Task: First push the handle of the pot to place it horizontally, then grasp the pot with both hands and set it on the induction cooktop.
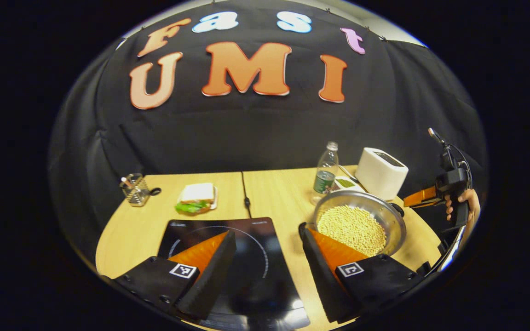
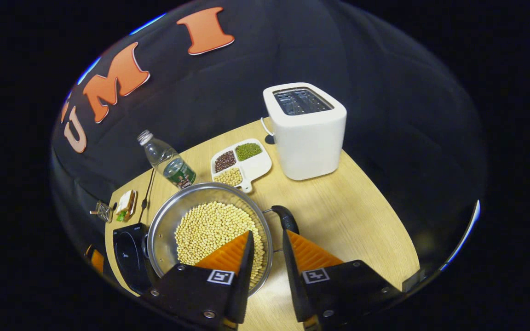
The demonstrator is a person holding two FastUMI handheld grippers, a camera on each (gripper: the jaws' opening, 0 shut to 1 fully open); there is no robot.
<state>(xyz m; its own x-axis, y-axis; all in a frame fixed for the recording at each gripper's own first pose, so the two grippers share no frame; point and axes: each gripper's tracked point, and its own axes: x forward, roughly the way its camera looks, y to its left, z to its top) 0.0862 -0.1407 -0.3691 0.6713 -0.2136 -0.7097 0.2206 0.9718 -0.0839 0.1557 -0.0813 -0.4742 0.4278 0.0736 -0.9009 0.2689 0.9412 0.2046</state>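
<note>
On the wooden table (image 2: 348,202), my right gripper (image 2: 267,250), jaws apart, straddles the pot (image 2: 164,220) rim beside its handle (image 2: 288,218); a careless push may spill soybeans (image 2: 210,230).

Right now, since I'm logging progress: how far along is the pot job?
Nothing looks finished. The pot of beans sits on the table beside the induction cooktop, not on it. The right gripper, open, is at the pot's handle; the left gripper is open. Grasping and lifting remain.
</note>
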